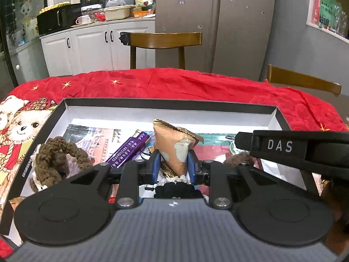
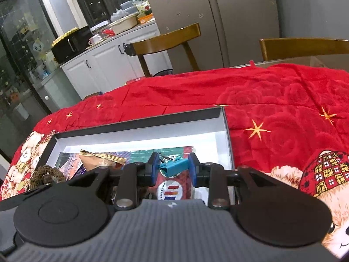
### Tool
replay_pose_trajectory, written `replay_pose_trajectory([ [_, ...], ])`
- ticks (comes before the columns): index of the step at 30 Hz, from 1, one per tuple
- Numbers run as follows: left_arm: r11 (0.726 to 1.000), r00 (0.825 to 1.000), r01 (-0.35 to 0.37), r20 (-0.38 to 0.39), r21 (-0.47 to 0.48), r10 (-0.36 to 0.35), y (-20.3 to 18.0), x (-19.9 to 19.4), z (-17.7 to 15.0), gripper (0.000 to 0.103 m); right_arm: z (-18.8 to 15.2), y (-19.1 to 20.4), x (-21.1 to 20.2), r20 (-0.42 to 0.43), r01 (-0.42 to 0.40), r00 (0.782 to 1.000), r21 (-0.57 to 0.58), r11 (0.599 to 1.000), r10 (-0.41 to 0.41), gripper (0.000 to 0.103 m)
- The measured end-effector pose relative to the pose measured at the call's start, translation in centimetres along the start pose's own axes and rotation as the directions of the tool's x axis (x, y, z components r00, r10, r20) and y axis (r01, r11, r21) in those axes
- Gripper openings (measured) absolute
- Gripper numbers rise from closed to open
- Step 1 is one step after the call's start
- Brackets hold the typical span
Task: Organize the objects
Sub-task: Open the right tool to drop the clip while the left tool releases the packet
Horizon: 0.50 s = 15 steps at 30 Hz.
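My left tongs (image 1: 174, 162) are pinching a brown snack packet (image 1: 174, 146), the blue pads pressed against its two sides; the packet stands upright between them, its crimped top edge pointing away from me, above the interior of the box (image 1: 170, 106). The box is shallow, dark outside and white inside, and rests on the bench, which is covered by a red blanket (image 1: 185, 85) printed with gold stars and teddy bears. Inside the box, left of the packet, a purple lighter (image 1: 128, 151) lies on printed cards, and a brown braided hair tie (image 1: 63, 155) sits at the left side near the wall. A black scrunchie (image 1: 174, 188) lies directly below my left tongs. The black body of my other tool, marked "DAS", crosses the right of the left wrist view over the box. My right tongs (image 2: 173, 167) are closed on a small teal wrapped object (image 2: 174, 166), held crosswise between the blue pads; a metal ring shows just behind it, and whether the two are joined I cannot tell. This item hangs over the right half of the box, above a red card with a round emblem (image 2: 172, 188). In the right wrist view the snack packet appears to the left. Wooden chairs (image 1: 165, 41) stand beyond the bench.
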<state>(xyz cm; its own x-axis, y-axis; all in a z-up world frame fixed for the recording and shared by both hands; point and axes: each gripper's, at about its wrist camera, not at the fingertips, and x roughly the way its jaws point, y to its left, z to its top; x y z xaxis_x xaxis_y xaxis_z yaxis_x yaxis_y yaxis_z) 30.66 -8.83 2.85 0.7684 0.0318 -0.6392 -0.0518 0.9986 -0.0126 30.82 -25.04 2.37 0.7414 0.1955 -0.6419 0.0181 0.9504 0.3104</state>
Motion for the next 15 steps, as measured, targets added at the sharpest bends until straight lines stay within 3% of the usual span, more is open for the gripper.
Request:
replay_pose_trajectory([
  [2, 1.000, 1.000, 0.002, -0.007, 0.010, -0.001, 0.0, 0.1, 0.0, 0.031, 0.0, -0.2, 0.0, 0.002, -0.011, 1.000, 0.009, 1.000, 0.011, 0.038],
  [5, 1.000, 1.000, 0.014, -0.026, -0.011, -0.014, 0.4, 0.1, 0.1, 0.035, 0.1, -0.6, -0.3, 0.008, -0.062, 0.998, 0.028, 0.998, 0.062, 0.059],
  [8, 0.999, 0.998, 0.019, -0.060, -0.030, -0.020, 1.4, -0.6, 1.2, 0.039, 0.4, -1.2, -0.7, 0.020, -0.099, 0.995, 0.065, 0.993, 0.098, 0.063],
  [11, 0.995, 0.998, 0.065, 0.020, -0.071, -0.064, 3.0, -3.8, 2.7, 0.047, 0.7, -1.2, -1.8, 0.032, -0.099, 0.995, 0.092, 0.991, 0.097, 0.064],
  [12, 0.995, 0.996, 0.077, 0.057, -0.068, -0.073, 3.4, -5.3, 3.2, 0.056, 1.0, -1.0, -2.4, 0.034, -0.104, 0.994, 0.089, 0.991, 0.101, 0.064],
  [15, 0.992, 0.971, 0.122, 0.211, -0.009, -0.117, 4.1, -11.1, 4.1, 0.072, 1.8, 0.6, -5.8, 0.078, -0.101, 0.992, 0.062, 0.993, 0.096, 0.069],
])
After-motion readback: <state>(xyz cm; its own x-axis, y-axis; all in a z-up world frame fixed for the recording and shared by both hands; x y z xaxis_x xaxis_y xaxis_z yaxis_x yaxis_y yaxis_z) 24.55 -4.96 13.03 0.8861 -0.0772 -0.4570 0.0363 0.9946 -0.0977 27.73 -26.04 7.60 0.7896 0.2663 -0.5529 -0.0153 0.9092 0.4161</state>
